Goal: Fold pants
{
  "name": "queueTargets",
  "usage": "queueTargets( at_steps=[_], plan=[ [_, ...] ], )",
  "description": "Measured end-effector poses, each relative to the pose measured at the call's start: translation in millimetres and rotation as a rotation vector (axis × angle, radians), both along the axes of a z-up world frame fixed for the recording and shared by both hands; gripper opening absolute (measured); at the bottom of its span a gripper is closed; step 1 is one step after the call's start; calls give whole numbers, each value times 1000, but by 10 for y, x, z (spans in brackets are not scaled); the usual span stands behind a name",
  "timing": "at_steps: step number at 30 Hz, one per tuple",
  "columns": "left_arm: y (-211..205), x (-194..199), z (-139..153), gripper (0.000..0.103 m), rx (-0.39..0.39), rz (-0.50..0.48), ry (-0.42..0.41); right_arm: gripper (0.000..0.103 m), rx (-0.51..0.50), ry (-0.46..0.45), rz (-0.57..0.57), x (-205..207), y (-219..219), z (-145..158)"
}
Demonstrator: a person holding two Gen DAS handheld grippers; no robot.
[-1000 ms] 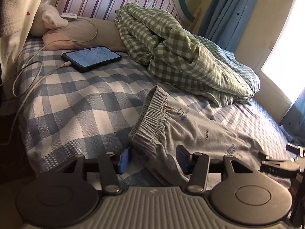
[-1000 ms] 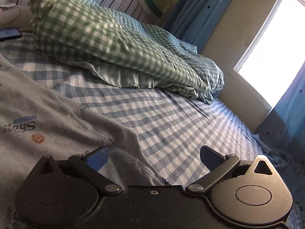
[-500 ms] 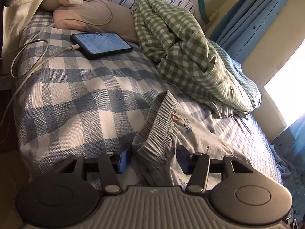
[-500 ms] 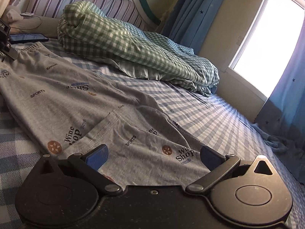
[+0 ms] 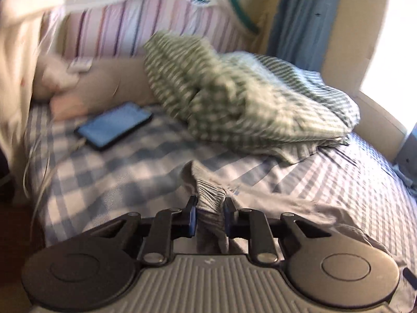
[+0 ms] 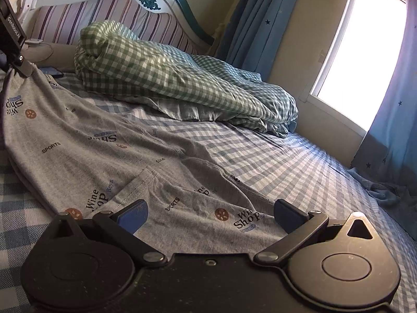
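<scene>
Checked bed (image 6: 299, 161): left gripper (image 5: 210, 210), open a second ago, now clenches pants (image 6: 86, 140) waistband, lifted; right gripper (image 6: 209, 217) spread over the legs; fold begun.

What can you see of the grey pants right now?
The pants are soft grey jersey printed with "Wine Shop", "SPORTS" and small brown round marks. They lie stretched along the blue checked bed sheet, legs toward the open right claw, whose fingers straddle the leg ends without gripping. The ribbed elastic waistband is bunched and pinched in the left claw, lifted off the sheet. The fabric is wrinkled, not yet folded.
</scene>
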State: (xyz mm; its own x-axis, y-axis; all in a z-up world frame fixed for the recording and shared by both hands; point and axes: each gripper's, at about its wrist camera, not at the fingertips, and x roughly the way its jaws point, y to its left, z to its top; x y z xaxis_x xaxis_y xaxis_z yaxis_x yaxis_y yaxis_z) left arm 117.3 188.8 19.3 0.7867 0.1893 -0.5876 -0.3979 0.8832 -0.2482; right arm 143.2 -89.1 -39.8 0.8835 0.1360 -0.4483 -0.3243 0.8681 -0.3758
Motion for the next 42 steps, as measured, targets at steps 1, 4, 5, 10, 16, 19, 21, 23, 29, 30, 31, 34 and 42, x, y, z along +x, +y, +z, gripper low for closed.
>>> queueTargets(
  at_steps=[1, 4, 5, 10, 16, 19, 21, 23, 29, 30, 31, 34, 42],
  plan=[
    [-113, 26, 98, 22, 37, -26, -17, 102, 14, -7, -4, 10, -55, 27],
    [-458, 122, 331, 22, 127, -104, -50, 102, 52, -36, -30, 16, -285, 111],
    [-584, 151, 401, 22, 154, -130, -59, 102, 63, -44, -40, 10, -382, 133],
    [-1407, 264, 704, 20, 263, -309, -117, 102, 82, -60, -85, -43, -944, 206],
    [-2420, 322, 773, 19, 302, -564, -157, 102, 29, -72, -167, -175, -1622, 174],
    [-2861, 339, 670, 18, 305, -679, -151, 102, 1, -70, -217, -262, -1913, 134],
    [-3109, 332, 550, 11, 307, -755, -157, 102, -14, -62, -255, -321, -2101, 83],
    [-3342, 309, 381, 11, 312, -826, -170, 102, -21, -53, -296, -377, -2265, 33],
    [-3636, 227, -201, 22, 373, -912, -54, 102, 16, -28, -347, -478, -2511, -25],
    [-3551, 166, -249, 44, 368, -906, -54, 102, 14, -31, -339, -486, -2504, -22],
    [-3456, 125, -278, 61, 367, -891, -58, 102, 9, -28, -328, -485, -2487, -21],
    [-3119, 42, -340, 64, 390, -840, -47, 102, -9, -12, -298, -435, -2397, -38],
    [-2542, -68, -505, 72, 482, -785, 39, 102, 122, 56, -132, -96, -2002, 137]
  ],
)
